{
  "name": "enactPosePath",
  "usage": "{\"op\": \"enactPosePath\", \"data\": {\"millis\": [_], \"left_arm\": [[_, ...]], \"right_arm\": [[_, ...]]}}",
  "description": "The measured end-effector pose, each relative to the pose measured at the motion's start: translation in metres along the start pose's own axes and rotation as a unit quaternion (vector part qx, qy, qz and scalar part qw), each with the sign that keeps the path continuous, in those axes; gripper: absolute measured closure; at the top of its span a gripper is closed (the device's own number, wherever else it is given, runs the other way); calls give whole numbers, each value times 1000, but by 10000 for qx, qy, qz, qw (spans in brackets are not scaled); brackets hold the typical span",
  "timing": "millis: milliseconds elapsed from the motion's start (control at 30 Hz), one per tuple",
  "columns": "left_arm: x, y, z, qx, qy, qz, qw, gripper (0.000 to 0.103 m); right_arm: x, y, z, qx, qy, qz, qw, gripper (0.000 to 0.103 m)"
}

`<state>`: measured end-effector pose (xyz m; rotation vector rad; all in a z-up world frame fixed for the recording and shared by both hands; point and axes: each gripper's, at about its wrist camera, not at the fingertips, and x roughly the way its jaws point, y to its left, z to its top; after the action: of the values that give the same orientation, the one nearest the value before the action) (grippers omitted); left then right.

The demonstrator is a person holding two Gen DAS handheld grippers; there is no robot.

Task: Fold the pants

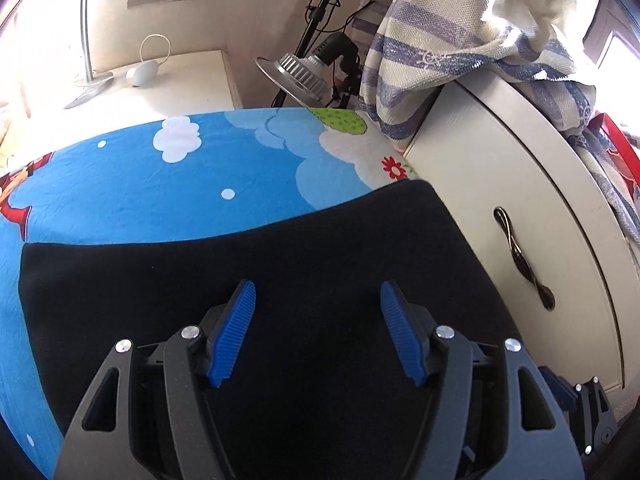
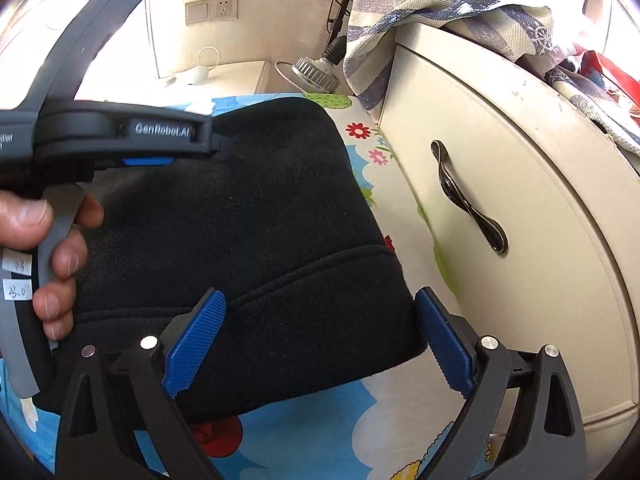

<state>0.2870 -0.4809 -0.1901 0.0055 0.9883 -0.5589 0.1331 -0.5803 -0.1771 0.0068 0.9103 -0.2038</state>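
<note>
Cartoon-print bedding [image 1: 120,200] carries the black pants [image 1: 280,248], folded flat beside a cream cabinet [image 1: 520,200]; the left gripper [image 1: 318,332] hangs above, jaws parted and empty. From the right wrist, the right gripper [image 2: 320,344] gapes around the hemmed corner, pads clear. Soft, light, limp fabric; I'd pinch a stitched edge.

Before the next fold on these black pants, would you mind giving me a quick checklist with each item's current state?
1. Left gripper released, nothing between its pads: ok.
2. Right gripper open over the hem: ok.
3. Black pants lying flat, folded on the cartoon sheet: ok.
4. Pants clear of the white cabinet: ok.
5. Near edge of the pants aligned between layers: cannot tell.
</note>
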Motion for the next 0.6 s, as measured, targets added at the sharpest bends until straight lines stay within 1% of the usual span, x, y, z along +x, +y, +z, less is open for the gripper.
{"op": "enactPosePath", "data": {"millis": [33,100,167,200,233,267,333,367,400,433,467,533,600], "left_arm": [[-5,1,-2,48,-44,56,10000,37],[-25,6,-10,-152,-61,117,9998,34],[-54,12,-24,-327,-207,251,9989,31],[-70,16,-35,-421,-321,314,9981,27],[-87,19,-48,-530,-412,269,9974,23],[-103,21,-62,-620,-453,233,9968,22],[-135,20,-89,-713,-473,329,9958,21],[-150,16,-103,-667,-449,389,9960,20],[-165,9,-116,-547,-461,519,9961,18],[-181,0,-130,-427,-503,752,9950,8],[-197,-7,-143,-369,-604,961,9929,3],[-220,-21,-166,-333,-757,1125,9902,2],[-234,-31,-183,-284,-754,1112,9905,2]], "right_arm": [[-1,-1,0,2,1,5,10000,12],[-11,-3,-1,47,19,-39,10000,12],[-32,-3,-7,57,-136,-76,9999,12],[-44,-1,-12,59,-220,-74,9997,12],[-54,-1,-17,70,-278,-78,9996,12],[-65,-2,-22,83,-330,-77,9994,12],[-88,-2,-36,102,-465,-63,9988,12],[-101,-2,-43,116,-524,-67,9985,12],[-112,-3,-49,126,-570,-59,9983,12],[-122,-5,-56,152,-619,-44,9980,12],[-136,-8,-62,199,-676,-25,9975,12],[-149,-11,-67,246,-770,53,9967,12],[-156,-12,-69,295,-821,119,9961,12]]}}
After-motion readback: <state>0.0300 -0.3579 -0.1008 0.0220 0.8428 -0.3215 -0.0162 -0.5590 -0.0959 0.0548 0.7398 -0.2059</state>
